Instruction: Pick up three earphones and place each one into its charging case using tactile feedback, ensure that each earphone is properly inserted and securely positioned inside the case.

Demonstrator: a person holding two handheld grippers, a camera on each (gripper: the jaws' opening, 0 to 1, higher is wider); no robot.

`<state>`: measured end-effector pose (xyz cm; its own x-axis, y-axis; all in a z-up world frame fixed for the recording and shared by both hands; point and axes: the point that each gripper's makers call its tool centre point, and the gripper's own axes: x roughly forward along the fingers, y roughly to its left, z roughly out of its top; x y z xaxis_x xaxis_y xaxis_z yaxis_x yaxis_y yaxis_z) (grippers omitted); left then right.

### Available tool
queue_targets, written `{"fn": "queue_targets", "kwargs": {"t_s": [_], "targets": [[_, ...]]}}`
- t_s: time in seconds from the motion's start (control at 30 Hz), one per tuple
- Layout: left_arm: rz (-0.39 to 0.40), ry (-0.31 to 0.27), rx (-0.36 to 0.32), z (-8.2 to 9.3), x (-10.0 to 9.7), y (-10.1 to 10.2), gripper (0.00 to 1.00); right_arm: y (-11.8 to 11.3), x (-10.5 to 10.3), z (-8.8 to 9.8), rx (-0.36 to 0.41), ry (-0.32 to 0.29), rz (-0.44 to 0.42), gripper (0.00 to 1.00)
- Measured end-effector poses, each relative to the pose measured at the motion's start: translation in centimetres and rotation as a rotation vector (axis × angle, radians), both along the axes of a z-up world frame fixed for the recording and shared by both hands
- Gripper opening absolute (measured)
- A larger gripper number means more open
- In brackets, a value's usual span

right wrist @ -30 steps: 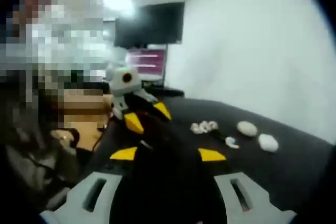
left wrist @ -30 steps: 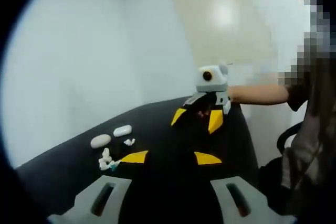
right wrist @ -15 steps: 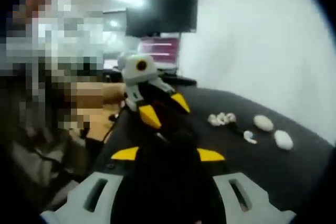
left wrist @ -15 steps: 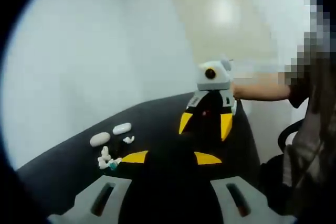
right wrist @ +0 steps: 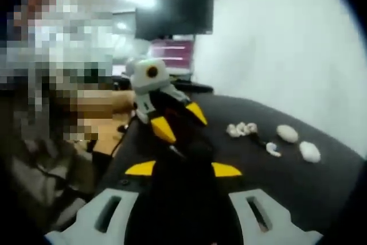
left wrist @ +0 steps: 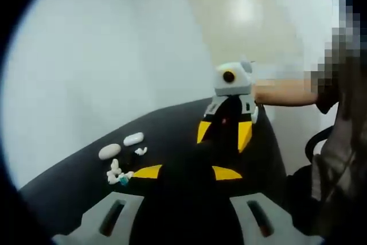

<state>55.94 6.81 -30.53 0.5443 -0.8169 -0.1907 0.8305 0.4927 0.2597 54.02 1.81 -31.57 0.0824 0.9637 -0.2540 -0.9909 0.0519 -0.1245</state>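
Two white oval charging cases (left wrist: pixel 109 152) (left wrist: pixel 133 139) lie on the black table (left wrist: pixel 172 136), left of my left gripper (left wrist: pixel 187 172), which is open and holds nothing. A single white earphone (left wrist: pixel 140 152) lies beside them, and a small heap of earphones (left wrist: pixel 116 174) sits nearer my left jaw. My right gripper (left wrist: pixel 225 134) hangs open above the table further back. In the right gripper view, the cases (right wrist: pixel 287 133) (right wrist: pixel 309 151), the single earphone (right wrist: pixel 273 150) and the heap (right wrist: pixel 241 129) lie to the right of my open right gripper (right wrist: pixel 183 168). The left gripper (right wrist: pixel 179 121) faces it, open.
A person's forearm (left wrist: pixel 284 93) reaches in behind the right gripper, and a chair (left wrist: pixel 312 147) stands past the table's right edge. A dark monitor (right wrist: pixel 175 18) hangs on the far wall above a lit screen (right wrist: pixel 172 55). White walls stand close behind the table.
The right gripper has lifted a little and drifted toward the middle of the table. The left gripper, the cases and the earphones have stayed where they were.
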Motion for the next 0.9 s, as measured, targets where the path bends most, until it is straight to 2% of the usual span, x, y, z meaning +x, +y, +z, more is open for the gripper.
{"fn": "queue_targets", "kwargs": {"t_s": [0.23,0.4,0.53,0.73,0.9], "targets": [[0.011,0.006,-0.003,0.0,0.2,0.1,0.29,-0.5,-0.6,0.2,0.012,0.001,0.035,0.34],[0.025,0.001,0.000,0.0,0.4,0.2,0.27,-0.5,-1.1,0.3,0.017,0.039,0.053,0.29],[0.032,-0.002,0.015,-0.2,0.6,0.2,0.25,-0.6,-2.7,0.4,0.017,0.097,0.124,0.24],[0.045,0.000,0.014,-0.3,0.9,0.2,0.25,-0.5,-3.3,-0.4,-0.028,0.082,0.155,0.24],[0.048,-0.002,0.021,-0.3,1.1,0.2,0.25,-0.5,-3.2,0.0,-0.009,0.092,0.150,0.24]]}}
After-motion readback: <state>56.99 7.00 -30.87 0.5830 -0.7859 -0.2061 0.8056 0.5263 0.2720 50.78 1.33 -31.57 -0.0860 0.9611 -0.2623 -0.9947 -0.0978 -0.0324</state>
